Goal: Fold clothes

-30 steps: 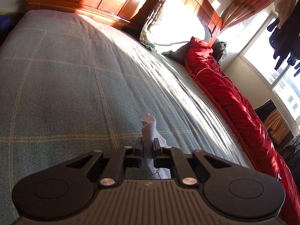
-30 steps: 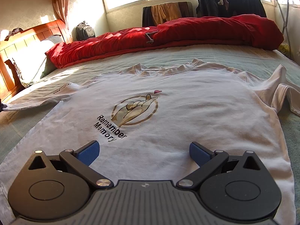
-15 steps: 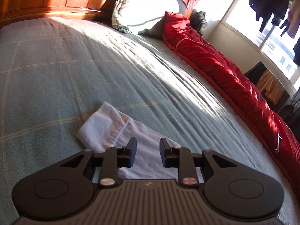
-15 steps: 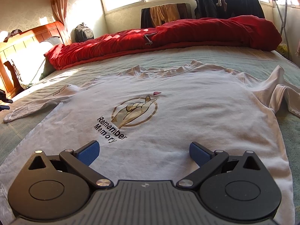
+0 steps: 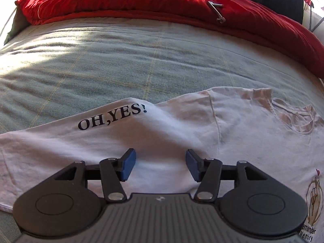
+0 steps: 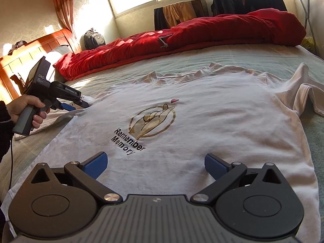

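Sunlit bedroom, with a grey-green checked blanket covering the bed as the folding surface. On it a white T-shirt lies face up and mostly flat, its "Remember Memory" print readable and its neckline towards the far side; spreading it this way looks like preparation for the first fold. The sleeve printed "OH,YES!" is laid out flat to the side, while the opposite sleeve is bunched and curled up, so that one probably needs smoothing.

Over the flat sleeve near the shoulder seam sits the left gripper, its jaws opening with only the cloth lying beneath them and nothing pinched between the blue pads. In the right wrist view a hand holds it by the handle, angled down at the shirt's edge. At the hem end the right gripper hovers with its jaws spread wide and nothing in them, seemingly waiting to take the bottom edge.

Beyond the shirt a red quilt is heaped along the far edge of the bed, out of the way, with a wooden headboard to one side.
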`<state>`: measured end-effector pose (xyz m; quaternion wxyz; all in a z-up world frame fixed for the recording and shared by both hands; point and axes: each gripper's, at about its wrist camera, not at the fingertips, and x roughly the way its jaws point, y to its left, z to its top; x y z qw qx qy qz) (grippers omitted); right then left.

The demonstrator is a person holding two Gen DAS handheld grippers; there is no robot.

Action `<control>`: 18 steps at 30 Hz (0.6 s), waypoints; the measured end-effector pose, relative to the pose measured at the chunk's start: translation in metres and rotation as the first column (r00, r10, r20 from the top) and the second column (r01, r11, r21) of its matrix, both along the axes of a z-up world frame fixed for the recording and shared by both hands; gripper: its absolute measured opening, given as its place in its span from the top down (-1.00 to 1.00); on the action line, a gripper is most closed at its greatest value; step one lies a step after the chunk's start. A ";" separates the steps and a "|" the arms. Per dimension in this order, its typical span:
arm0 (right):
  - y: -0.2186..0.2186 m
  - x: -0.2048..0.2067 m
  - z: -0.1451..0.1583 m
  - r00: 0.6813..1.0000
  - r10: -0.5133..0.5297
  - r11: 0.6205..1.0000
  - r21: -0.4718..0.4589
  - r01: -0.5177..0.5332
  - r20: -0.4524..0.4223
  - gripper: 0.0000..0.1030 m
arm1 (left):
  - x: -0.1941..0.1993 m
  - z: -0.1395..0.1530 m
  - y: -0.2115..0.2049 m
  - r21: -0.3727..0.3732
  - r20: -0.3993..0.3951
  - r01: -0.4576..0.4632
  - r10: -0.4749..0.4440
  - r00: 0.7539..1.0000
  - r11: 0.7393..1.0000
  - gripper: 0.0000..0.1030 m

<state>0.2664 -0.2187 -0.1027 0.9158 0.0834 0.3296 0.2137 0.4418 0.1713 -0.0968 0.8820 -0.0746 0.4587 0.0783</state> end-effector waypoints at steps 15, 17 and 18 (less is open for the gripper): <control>-0.009 0.000 0.002 0.999 -0.008 0.998 0.064 0.010 -0.032 -1.00 | 0.026 0.014 0.018 0.014 0.110 -0.163 0.160 0.981 0.987 -0.38; -0.008 -0.001 0.001 0.999 -0.007 0.998 0.062 0.009 -0.034 -1.00 | 0.018 0.026 -0.001 -0.052 0.116 -0.053 0.058 0.992 0.997 -0.39; -0.007 -0.001 0.000 0.999 -0.005 0.998 0.059 0.008 -0.035 -1.00 | 0.016 0.028 -0.009 -0.081 0.118 -0.004 0.014 0.993 0.997 -0.44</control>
